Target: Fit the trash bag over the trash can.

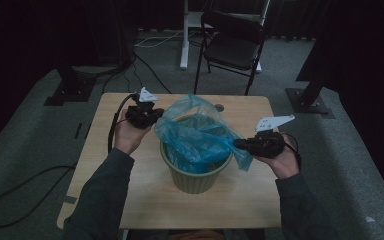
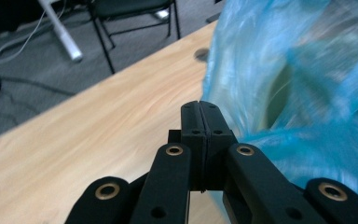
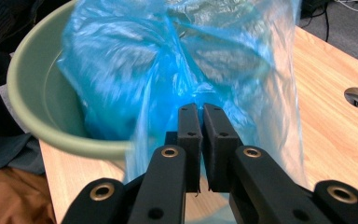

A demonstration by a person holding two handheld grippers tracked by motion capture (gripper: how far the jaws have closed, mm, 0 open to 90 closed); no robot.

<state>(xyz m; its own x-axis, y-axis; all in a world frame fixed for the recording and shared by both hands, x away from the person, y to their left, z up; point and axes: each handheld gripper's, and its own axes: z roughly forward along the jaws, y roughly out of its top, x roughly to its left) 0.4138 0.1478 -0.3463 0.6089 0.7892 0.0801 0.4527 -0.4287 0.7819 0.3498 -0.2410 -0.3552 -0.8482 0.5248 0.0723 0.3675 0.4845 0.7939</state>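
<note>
A pale green bin (image 1: 195,184) stands in the middle of the wooden table (image 1: 245,200), with a blue plastic bag (image 1: 195,135) bulging out of its top. My right gripper (image 1: 236,144) is at the bin's right rim. In the right gripper view its jaws (image 3: 200,112) are shut on a fold of the blue bag (image 3: 144,60) above the green rim (image 3: 32,93). My left gripper (image 1: 156,116) is at the bag's upper left edge. Its pads (image 2: 200,106) are pressed together, the bag (image 2: 284,70) lies just to their right, and I see no film between them.
A cable hole (image 1: 219,107) sits in the table behind the bin. A black folding chair (image 1: 232,42) and a white stand leg (image 1: 184,50) are beyond the far edge. Dark stand bases (image 1: 70,90) (image 1: 307,100) flank the table on grey carpet. A cable (image 1: 112,132) trails from the left gripper.
</note>
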